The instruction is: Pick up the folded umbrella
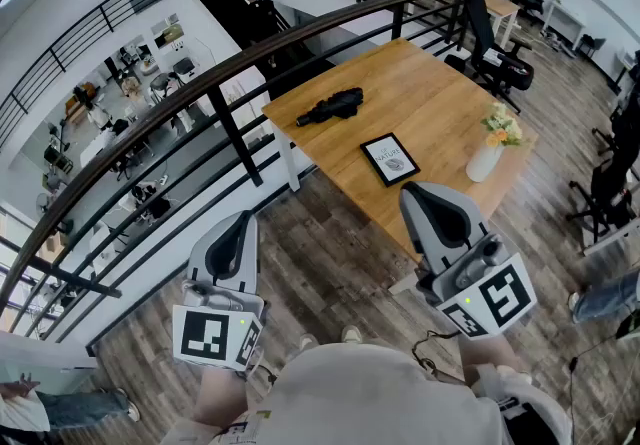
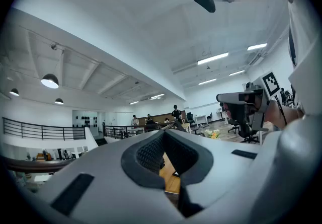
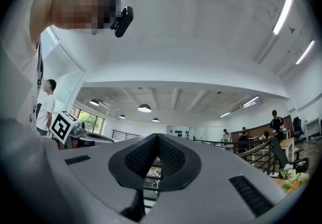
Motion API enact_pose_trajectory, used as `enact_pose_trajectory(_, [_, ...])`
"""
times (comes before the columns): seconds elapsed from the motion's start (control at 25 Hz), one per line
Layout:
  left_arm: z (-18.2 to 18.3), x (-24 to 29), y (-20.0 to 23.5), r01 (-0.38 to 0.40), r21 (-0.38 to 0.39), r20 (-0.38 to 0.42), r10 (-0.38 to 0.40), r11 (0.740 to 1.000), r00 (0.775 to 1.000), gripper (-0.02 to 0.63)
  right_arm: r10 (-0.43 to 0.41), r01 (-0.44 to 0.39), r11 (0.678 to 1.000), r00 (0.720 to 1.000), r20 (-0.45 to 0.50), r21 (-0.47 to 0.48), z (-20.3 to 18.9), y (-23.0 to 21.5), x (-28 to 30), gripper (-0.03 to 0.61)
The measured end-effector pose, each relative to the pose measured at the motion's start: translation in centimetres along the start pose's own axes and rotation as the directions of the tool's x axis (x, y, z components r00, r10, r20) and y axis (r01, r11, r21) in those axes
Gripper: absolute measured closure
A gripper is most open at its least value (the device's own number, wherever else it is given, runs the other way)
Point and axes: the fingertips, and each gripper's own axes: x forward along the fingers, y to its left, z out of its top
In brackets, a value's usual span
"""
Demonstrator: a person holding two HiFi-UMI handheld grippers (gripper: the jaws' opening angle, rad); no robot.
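Note:
The folded black umbrella (image 1: 331, 106) lies on the far left part of a wooden table (image 1: 440, 93) in the head view. Both grippers hang well short of the table, over the wood floor in front of me. My left gripper (image 1: 243, 219) is shut with nothing in it, and its jaws (image 2: 163, 135) meet at the tip in the left gripper view. My right gripper (image 1: 416, 192) is also shut and empty, near the table's front corner. In the right gripper view its jaws (image 3: 157, 138) point a little upward, toward the ceiling and the far hall.
A framed picture (image 1: 390, 158) and a white vase of flowers (image 1: 489, 147) share the table. A dark curved railing (image 1: 215, 98) runs left of the table, above a lower floor. A black office chair (image 1: 495, 53) stands behind the table, and a second person's leg (image 1: 605, 295) shows at the right edge.

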Motion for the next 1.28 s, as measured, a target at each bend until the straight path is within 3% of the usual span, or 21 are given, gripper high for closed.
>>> enact_pose_trajectory(0.84, [0.7,2.8,-3.0,-0.019,0.017,0.008,0.019,1.000,1.000,0.598,0.060,-0.060,0.998,0.998,0.000,0.020,-1.6,-3.6,-1.4,0.547])
enact_pose_trajectory(0.88, [0.7,3.1,-3.0,-0.019,0.019,0.008,0.019,1.000,1.000,0.598,0.059,-0.059,0.998,0.998,0.006,0.027,-1.6,-3.9,-1.3,0.462])
enact_pose_trajectory(0.92, [0.8,3.3,-3.1,-0.019,0.019,0.007,0.019,1.000,1.000,0.598,0.060,-0.060,0.998,0.998,0.005,0.033,-1.6,-4.1,-1.1,0.259])
enact_pose_trajectory(0.96, [0.7,3.4,-3.3,-0.020,0.017,0.006,0.020,1.000,1.000,0.598,0.063,-0.062,0.997,0.998,-0.004,0.034,-1.8,-4.3,-1.1,0.223])
enact_pose_trajectory(1.28, [-0.4,4.2,-2.8,-0.034,0.005,-0.009,0.034,0.999,0.999,0.598,0.108,-0.108,0.994,0.992,-0.061,0.004,-3.7,-4.7,-0.2,0.215])
